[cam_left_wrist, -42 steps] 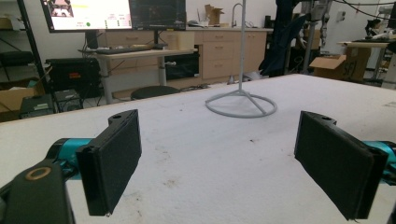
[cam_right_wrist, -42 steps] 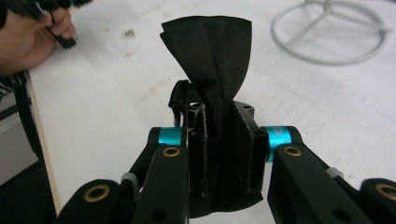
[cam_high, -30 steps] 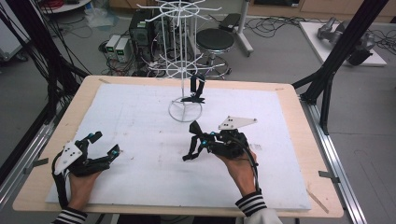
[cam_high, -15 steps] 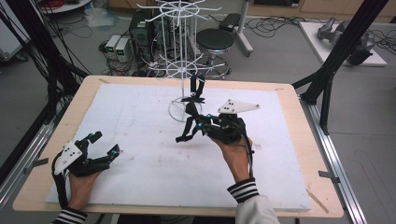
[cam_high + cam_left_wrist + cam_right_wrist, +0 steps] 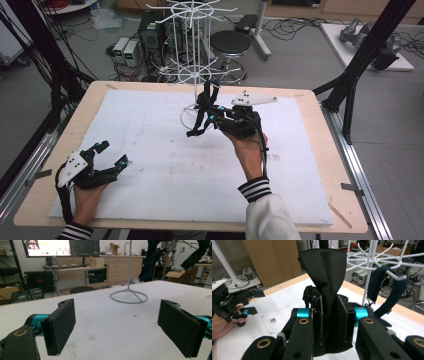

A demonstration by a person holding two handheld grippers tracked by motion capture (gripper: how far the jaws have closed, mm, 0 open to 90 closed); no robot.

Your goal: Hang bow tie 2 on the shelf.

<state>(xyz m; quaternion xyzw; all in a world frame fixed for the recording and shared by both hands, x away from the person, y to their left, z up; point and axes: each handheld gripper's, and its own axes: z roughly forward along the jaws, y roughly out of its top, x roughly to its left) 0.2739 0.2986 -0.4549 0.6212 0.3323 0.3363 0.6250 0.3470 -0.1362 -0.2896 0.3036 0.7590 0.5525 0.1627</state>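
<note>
Clamping a black cloth (image 5: 324,272) with the right gripper (image 5: 206,121), at a narrow opening, pads pressing on both sides of its lower part. Holding it just in front of the rack (image 5: 195,40), above the mat (image 5: 150,175), close to the pole. Keeping the long axis of the cloth upright, the upper end fanning out above the jaws in the right gripper view.

Probably aiming to hang the cloth on the rack. Looking for a free hook (image 5: 364,251): lying above the cloth and to its right in the right gripper view, at the lower wire ring. Needing, it seems, to lift and push toward the rack a little more. Working with the right hand, much the nearer one to the rack.

Resting the left gripper (image 5: 116,327) low on the mat, well apart from the rack, jaws standing wide and holding nothing, pointing toward the rack base (image 5: 128,296).

Minding a dark strap (image 5: 387,290) already hanging from one hook, just beside the cloth. Risking a snag there, or a knock against the thin wire arms. Having open room on the side away from the rack, over the bare mat, and free hooks next to the taken one.
</note>
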